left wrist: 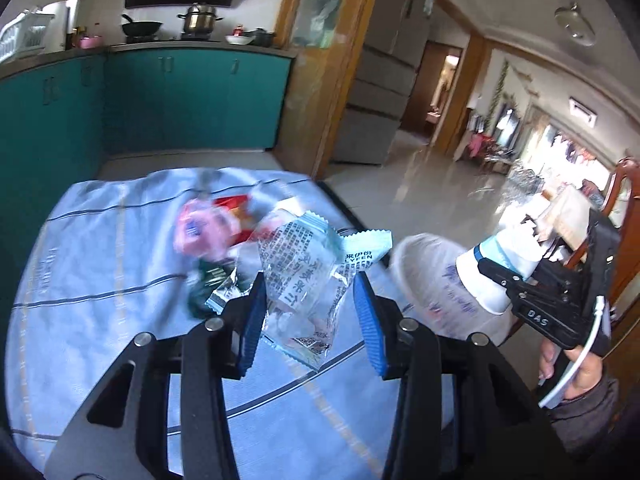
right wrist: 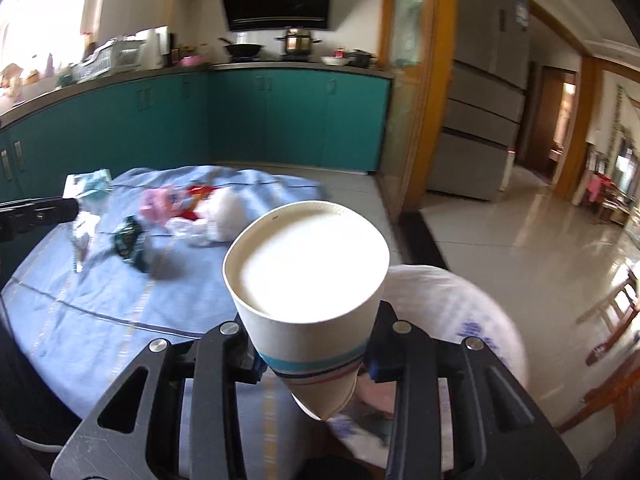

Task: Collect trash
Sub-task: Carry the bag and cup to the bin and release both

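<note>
My left gripper (left wrist: 310,320) is open, its blue pads (left wrist: 252,320) on either side of a clear printed snack wrapper (left wrist: 304,280) that hangs between them above the blue cloth; I cannot tell if a pad touches it. My right gripper (right wrist: 314,356) is shut on a white paper cup (right wrist: 308,280) with blue and red stripes, held bottom-forward over a white plastic bag (right wrist: 460,312). The cup (left wrist: 492,276) and bag (left wrist: 424,276) also show in the left wrist view. More trash lies on the cloth: a pink wrapper (left wrist: 200,232), a red one (left wrist: 236,208), a dark green one (left wrist: 208,280).
A round table under a blue striped cloth (left wrist: 100,280) holds the trash; a white crumpled lump (right wrist: 224,212) lies on it. Teal kitchen cabinets (right wrist: 280,116) stand behind, a grey fridge (right wrist: 480,120) and tiled floor to the right. A wooden chair (left wrist: 624,216) is at far right.
</note>
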Available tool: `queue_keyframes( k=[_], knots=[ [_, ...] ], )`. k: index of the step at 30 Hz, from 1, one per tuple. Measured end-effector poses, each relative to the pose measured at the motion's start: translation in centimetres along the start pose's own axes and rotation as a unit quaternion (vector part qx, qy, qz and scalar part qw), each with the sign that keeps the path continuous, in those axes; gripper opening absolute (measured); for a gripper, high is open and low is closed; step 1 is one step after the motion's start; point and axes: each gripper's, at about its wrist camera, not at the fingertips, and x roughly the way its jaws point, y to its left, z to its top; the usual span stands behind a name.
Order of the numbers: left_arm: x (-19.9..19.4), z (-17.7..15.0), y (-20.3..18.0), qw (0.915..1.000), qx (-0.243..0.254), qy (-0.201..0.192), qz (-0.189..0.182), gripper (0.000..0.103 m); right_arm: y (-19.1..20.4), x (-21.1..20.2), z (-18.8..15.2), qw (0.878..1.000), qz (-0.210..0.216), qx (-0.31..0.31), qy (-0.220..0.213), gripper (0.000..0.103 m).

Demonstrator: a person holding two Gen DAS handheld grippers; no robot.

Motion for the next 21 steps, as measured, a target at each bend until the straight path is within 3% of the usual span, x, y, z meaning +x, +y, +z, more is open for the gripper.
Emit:
queue_keyframes(
  k=[8, 15, 21],
  knots=[
    [4.9, 2.3, -7.2, 0.9957, 0.027, 0.012, -0.088, 0.044, -6.8, -1.9, -2.2, 0.995, -0.088, 0.048, 0.005, 0.036],
    [13.4, 2.3, -13.8, 0.9869, 0.007, 0.059, -0.150, 0.044, -9.6, -1.6, -5.1, 0.990, -0.109, 0.089, 0.034, 0.036],
    [19.3, 1.1, -18.0, 0.9792, 0.028, 0.107, -0.170, 0.045, -11.6, -0.3, -7.5, 0.983, -0.111, 0.135, 0.057, 0.036]
  ],
)
